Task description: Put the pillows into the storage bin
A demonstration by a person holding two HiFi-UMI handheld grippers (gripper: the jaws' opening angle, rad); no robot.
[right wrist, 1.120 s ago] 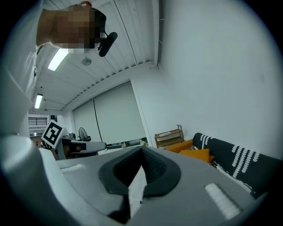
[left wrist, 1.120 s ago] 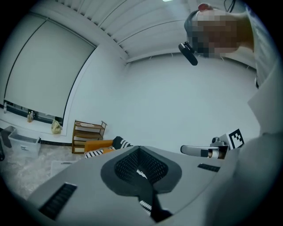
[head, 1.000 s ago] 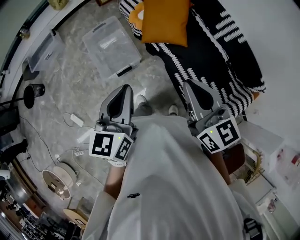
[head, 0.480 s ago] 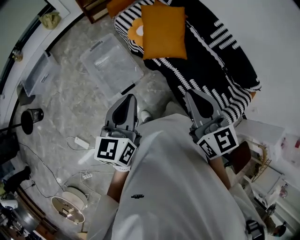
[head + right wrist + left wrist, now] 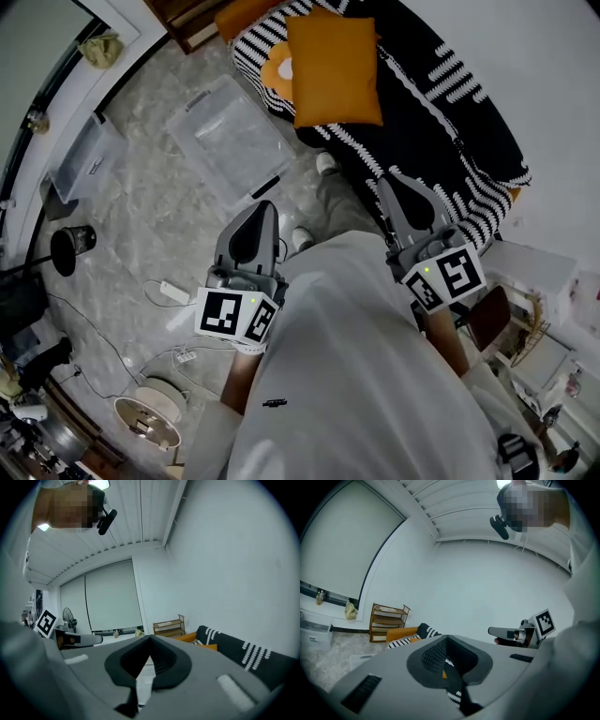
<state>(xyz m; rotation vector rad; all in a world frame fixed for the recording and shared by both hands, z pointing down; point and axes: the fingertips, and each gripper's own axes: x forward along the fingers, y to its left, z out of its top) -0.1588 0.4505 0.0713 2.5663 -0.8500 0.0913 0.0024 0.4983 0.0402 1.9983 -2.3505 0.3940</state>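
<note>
Two grippers, left gripper [image 5: 255, 214] and right gripper [image 5: 401, 187], both closed, empty. Orange square fabric pillow [image 5: 334, 67] lies on the black-and-white patterned sofa [image 5: 441, 103], near the clear plastic storage bin [image 5: 230, 139]. Looks light, squashy; pinch a corner.

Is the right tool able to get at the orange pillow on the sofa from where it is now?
Likely yes. The pillow lies on the sofa ahead of the right tool with nothing between them; its shut jaws would need opening first.
</note>
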